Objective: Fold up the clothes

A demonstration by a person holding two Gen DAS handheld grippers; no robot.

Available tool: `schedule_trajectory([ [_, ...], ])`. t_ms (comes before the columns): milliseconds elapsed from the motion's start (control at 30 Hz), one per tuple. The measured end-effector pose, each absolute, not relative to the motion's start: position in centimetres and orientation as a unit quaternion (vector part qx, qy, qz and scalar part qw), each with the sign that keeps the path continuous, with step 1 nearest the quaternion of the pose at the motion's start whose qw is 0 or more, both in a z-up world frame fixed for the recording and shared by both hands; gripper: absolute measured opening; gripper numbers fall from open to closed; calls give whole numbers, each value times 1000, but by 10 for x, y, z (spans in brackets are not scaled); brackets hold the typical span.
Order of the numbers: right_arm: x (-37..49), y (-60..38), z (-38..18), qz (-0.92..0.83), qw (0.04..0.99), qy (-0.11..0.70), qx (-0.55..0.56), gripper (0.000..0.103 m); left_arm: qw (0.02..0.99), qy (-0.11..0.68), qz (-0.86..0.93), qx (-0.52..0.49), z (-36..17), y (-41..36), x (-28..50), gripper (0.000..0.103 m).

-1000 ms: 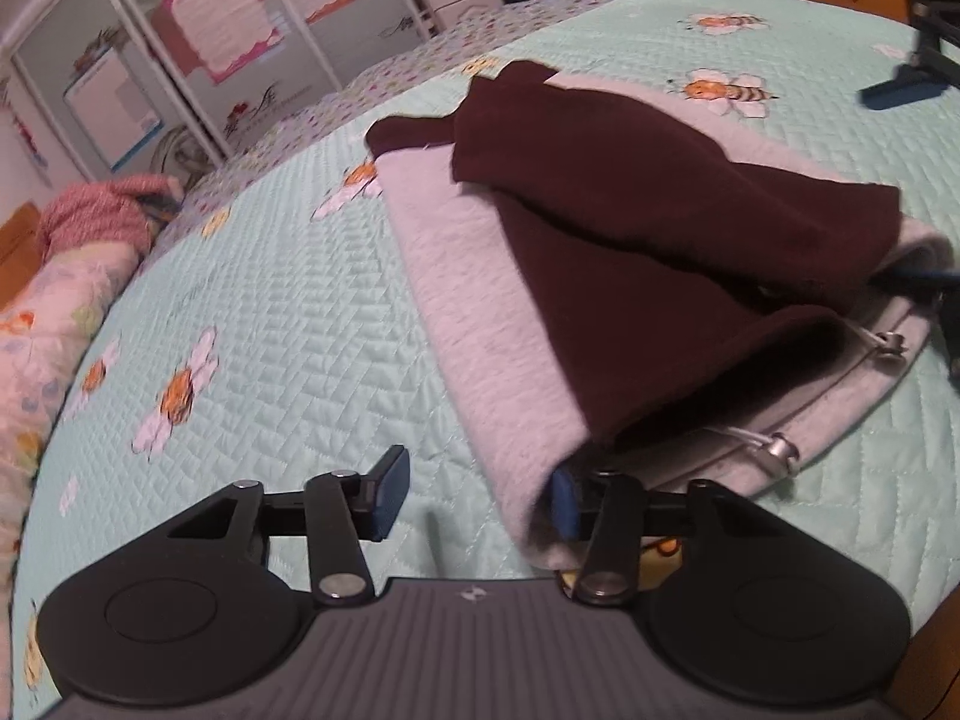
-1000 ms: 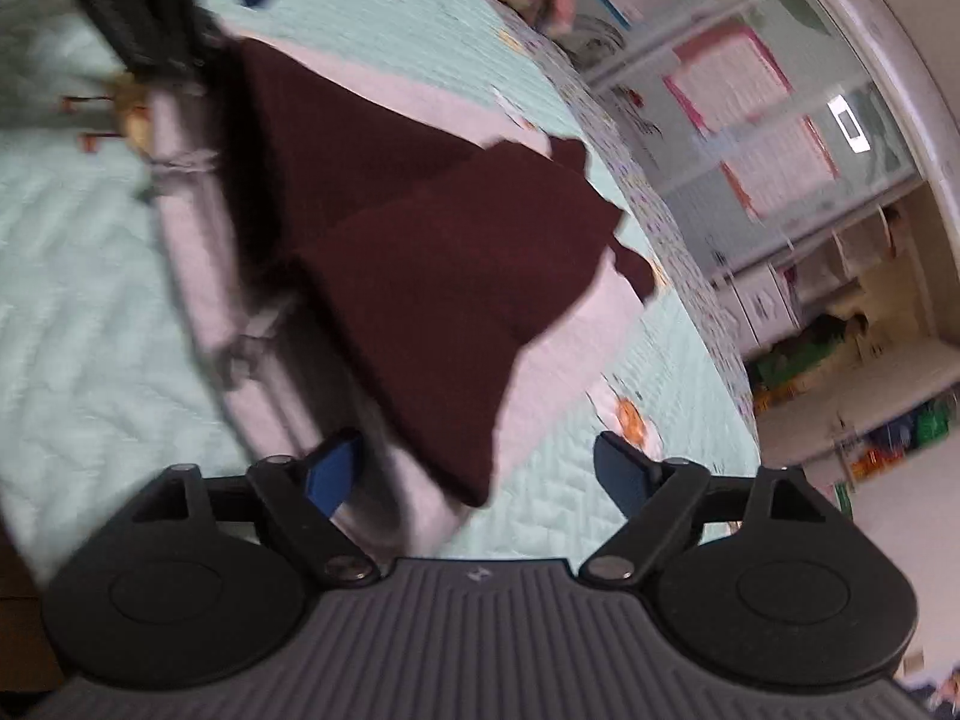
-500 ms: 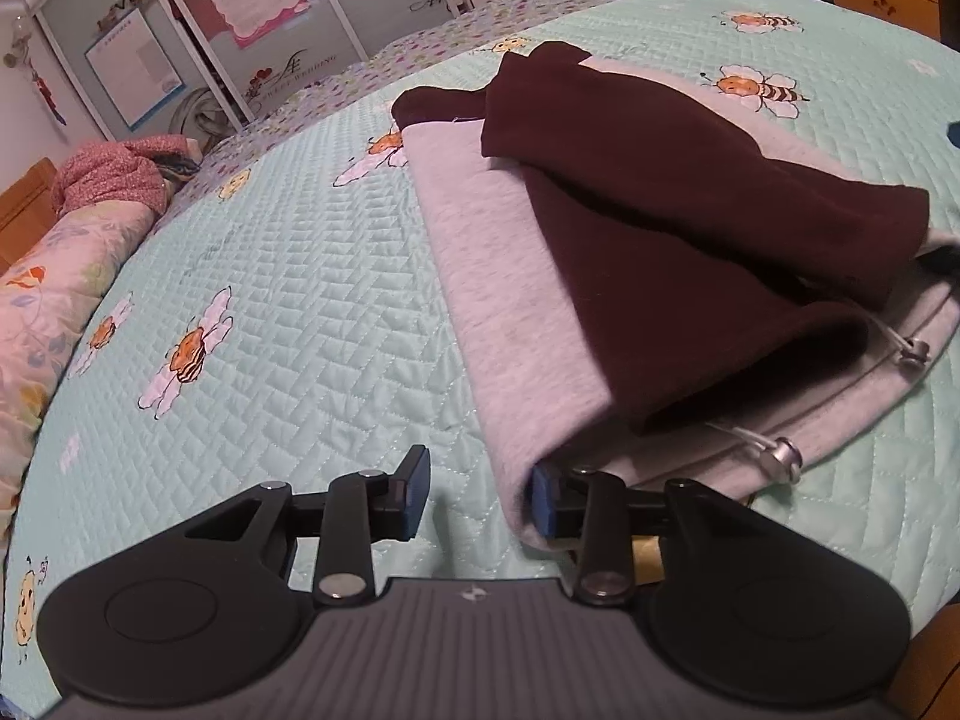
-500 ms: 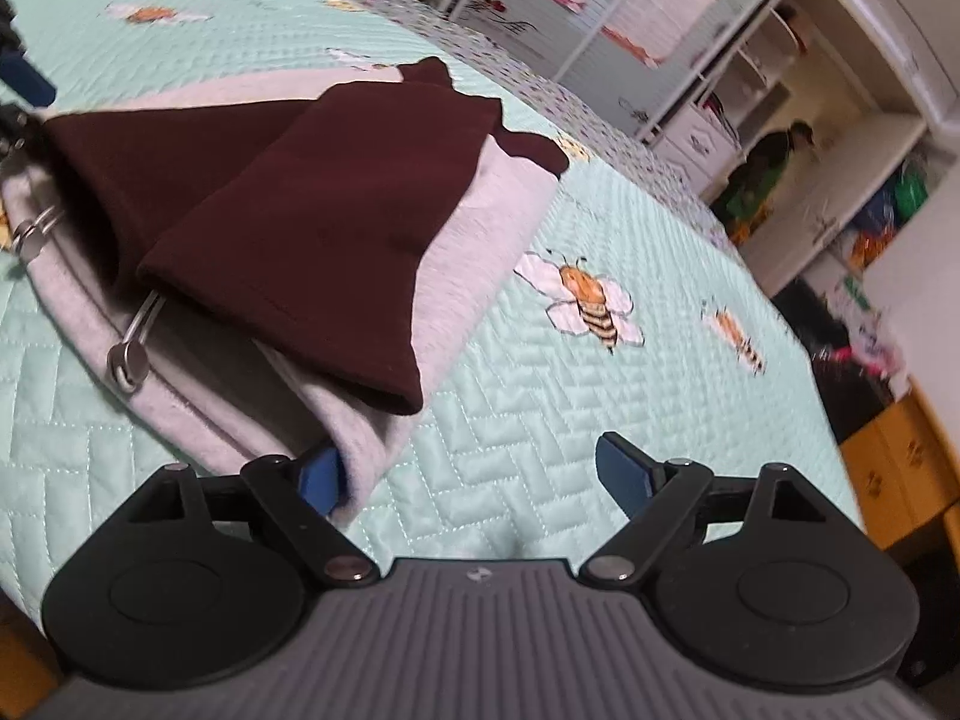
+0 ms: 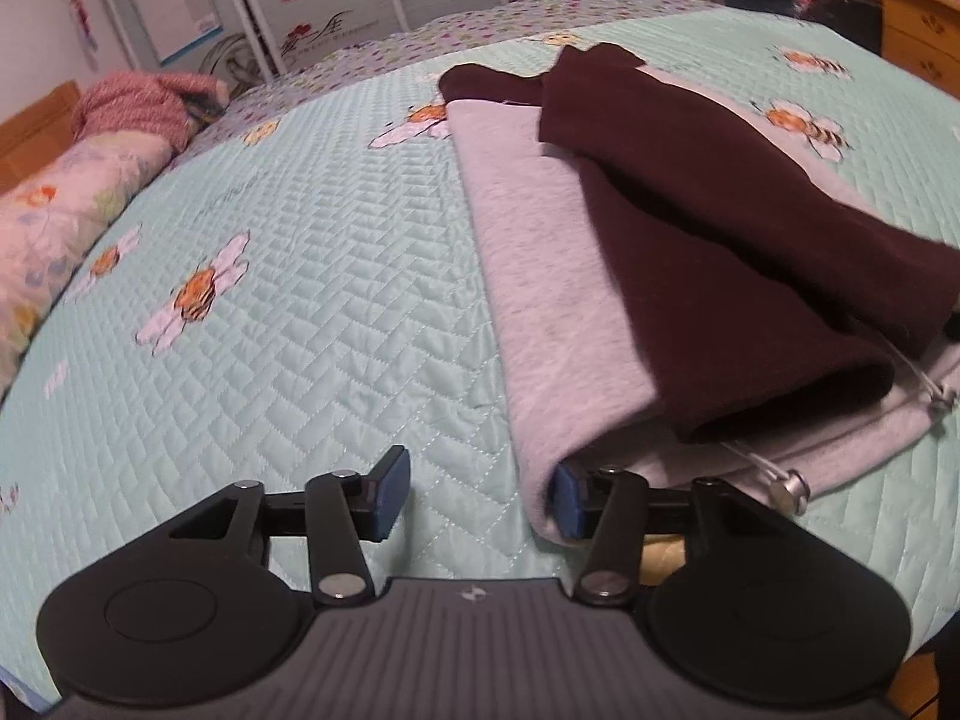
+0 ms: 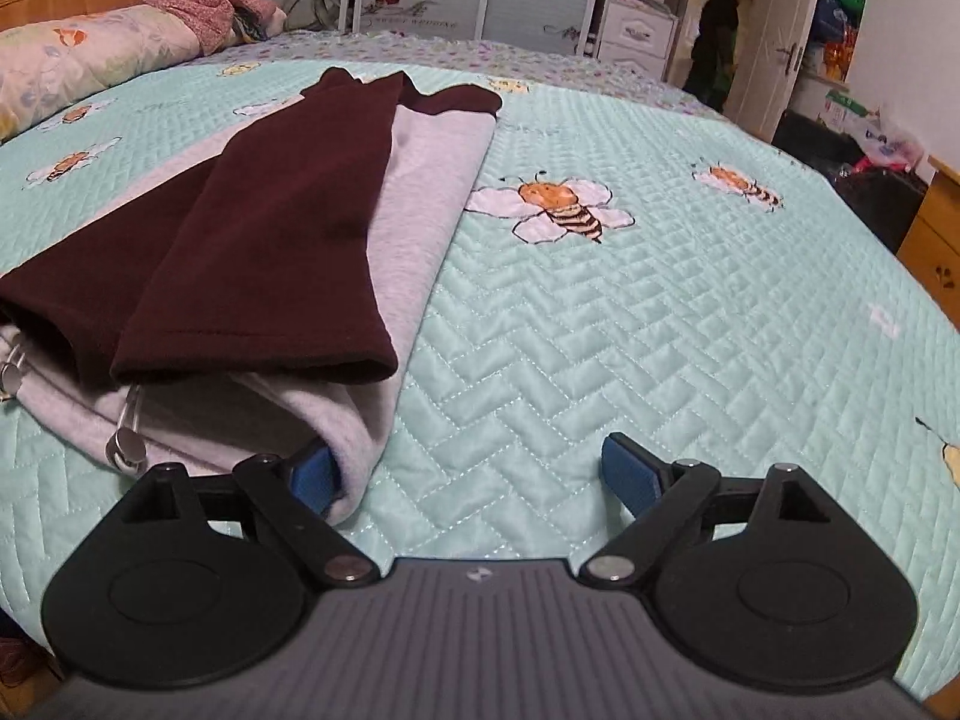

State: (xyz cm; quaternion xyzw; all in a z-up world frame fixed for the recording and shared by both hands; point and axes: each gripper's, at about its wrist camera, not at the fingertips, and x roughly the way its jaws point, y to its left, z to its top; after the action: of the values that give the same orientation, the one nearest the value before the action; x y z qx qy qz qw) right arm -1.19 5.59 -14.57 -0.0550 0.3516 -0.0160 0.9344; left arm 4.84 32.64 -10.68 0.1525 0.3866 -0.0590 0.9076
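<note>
The hoodie (image 5: pixel 552 276) lies part-folded on the bed (image 5: pixel 300 324), its grey body flat with the two maroon sleeves (image 6: pixel 258 228) crossed over it, and its hood end reaches close to the bed's near edge, where both grippers wait.

The left gripper (image 5: pixel 474 495) has its jaws opening; one pad is tucked against the grey corner but nothing is pinched between them. The right gripper (image 6: pixel 465 474) stands with jaws wide apart — its inner pad touches the opposite grey corner, and it grips nothing either.

The risks, as a judgement:
- If each gripper closes on the top layer only, the lower layers would stay behind and the fold would open up.
- The sleeves rest loose on top — a quick lift of the near end could slide them off to either side.
- The metal-tipped drawstrings (image 5: pixel 786 489) trail out at the hood opening; they could get caught in a pad or dangle outside the finished fold.
- Uneven pull from the two corners would skew the bundle on the slippery quilt.
</note>
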Motion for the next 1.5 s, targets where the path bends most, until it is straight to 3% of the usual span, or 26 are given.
schedule_trajectory([
  [267, -18, 47, -147, -39, 937, 347, 11, 90, 910, 388, -51, 138, -110, 329, 48, 60],
  [667, -38, 66, -138, -32, 932, 351, -88, 91, 911, 382, -53, 150, -106, 329, 42, 65],
  [833, -55, 61, -127, -10, 929, 364, -64, 91, 910, 387, -62, 136, -103, 334, 37, 65],
  [1067, -31, 30, -82, 0, 942, 314, 114, 91, 908, 392, -61, 137, -105, 334, 36, 68],
  [1167, -6, 10, -84, 56, 909, 305, 279, 89, 907, 393, -61, 139, -105, 334, 37, 69],
  [1233, 4, -5, -104, 129, 842, 281, 443, 71, 906, 396, -57, 137, -106, 336, 37, 73],
  [1267, 6, -5, -116, 134, 822, 288, 472, 71, 906, 398, -54, 136, -106, 337, 38, 75],
  [1367, 10, 3, -146, 108, 800, 342, 480, 70, 906, 400, -51, 132, -108, 340, 38, 78],
  [1400, 9, 7, -157, 106, 792, 363, 479, 62, 906, 400, -51, 132, -109, 340, 38, 79],
  [1500, -4, 6, -163, 106, 789, 349, 494, 61, 905, 400, -48, 137, -109, 339, 38, 81],
])
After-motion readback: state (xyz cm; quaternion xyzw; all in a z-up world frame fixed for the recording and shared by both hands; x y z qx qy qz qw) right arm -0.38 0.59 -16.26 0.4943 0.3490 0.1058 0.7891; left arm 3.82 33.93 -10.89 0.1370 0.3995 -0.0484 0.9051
